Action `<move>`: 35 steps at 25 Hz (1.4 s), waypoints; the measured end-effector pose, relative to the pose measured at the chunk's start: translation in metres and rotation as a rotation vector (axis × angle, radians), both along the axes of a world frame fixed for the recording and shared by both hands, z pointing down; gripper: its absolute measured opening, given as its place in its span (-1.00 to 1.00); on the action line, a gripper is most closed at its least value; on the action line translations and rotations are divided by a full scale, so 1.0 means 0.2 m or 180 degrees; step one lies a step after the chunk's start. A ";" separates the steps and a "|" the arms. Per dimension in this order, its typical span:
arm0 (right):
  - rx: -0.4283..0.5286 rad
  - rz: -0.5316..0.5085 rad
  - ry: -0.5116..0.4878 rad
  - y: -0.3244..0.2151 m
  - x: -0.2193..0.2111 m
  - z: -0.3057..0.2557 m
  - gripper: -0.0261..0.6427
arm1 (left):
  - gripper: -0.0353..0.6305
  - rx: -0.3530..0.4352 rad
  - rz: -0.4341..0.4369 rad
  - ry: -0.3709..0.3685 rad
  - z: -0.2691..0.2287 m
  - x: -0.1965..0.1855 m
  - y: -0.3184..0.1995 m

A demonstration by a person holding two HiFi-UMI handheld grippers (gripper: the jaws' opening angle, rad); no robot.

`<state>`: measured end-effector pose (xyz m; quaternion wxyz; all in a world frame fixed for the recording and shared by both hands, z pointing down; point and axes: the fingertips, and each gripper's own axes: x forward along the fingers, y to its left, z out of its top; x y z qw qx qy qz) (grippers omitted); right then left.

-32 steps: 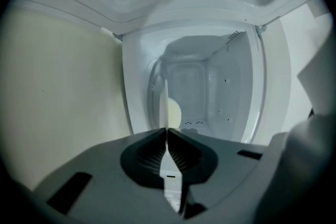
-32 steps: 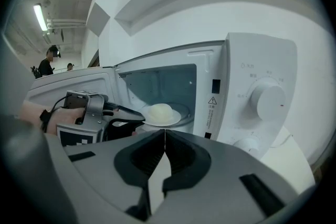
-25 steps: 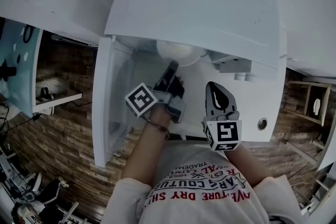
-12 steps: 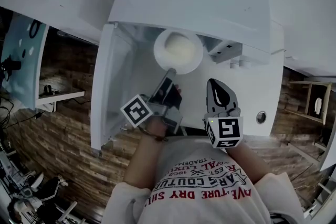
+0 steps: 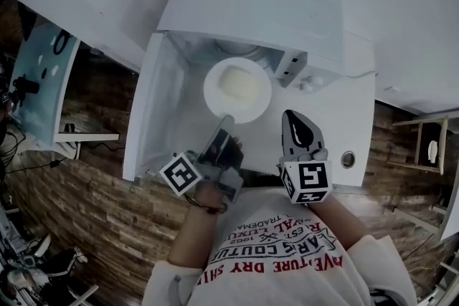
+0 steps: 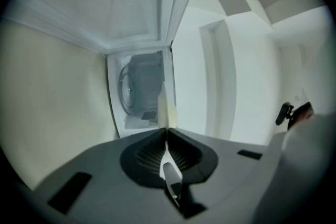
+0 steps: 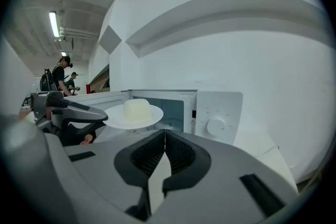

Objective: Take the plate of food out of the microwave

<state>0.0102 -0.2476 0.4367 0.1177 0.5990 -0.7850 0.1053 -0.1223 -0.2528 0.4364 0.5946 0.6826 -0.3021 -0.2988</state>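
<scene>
A white plate [image 5: 237,90] with a pale mound of food [image 5: 239,84] hangs level in front of the open white microwave [image 5: 258,7], outside its cavity. My left gripper [image 5: 227,122] is shut on the plate's near rim. In the left gripper view that rim [image 6: 166,108] shows edge-on between the closed jaws. My right gripper [image 5: 291,116] hovers to the right of the plate, shut with nothing in it. The right gripper view shows the plate [image 7: 116,117], the food [image 7: 136,109] and the left gripper [image 7: 68,113] at its left rim.
The microwave door [image 5: 152,115] stands swung open on the left. The control panel with a knob [image 7: 216,125] is on the right. The microwave sits on a white counter [image 5: 358,118]. Two people [image 7: 63,68] stand far off in the background.
My left gripper has drawn back toward the person, carrying the plate from the mouth of the cavity to a spot fully outside it. The right gripper has stayed put.
</scene>
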 end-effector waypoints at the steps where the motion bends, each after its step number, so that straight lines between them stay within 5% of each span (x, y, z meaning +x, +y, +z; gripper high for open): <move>1: 0.0033 0.0011 -0.0007 0.01 0.01 -0.02 -0.89 | -0.85 0.0013 -0.0006 -0.0001 -0.03 0.00 0.03; 11: 0.0338 0.0014 -0.0087 0.08 0.06 -0.21 -0.89 | -0.85 0.0388 0.0044 -0.0073 -0.29 0.03 0.14; 35: 0.0393 -0.0230 0.0046 0.11 -0.01 -0.24 -0.89 | -0.85 0.0375 -0.0048 -0.0062 -0.32 0.01 0.17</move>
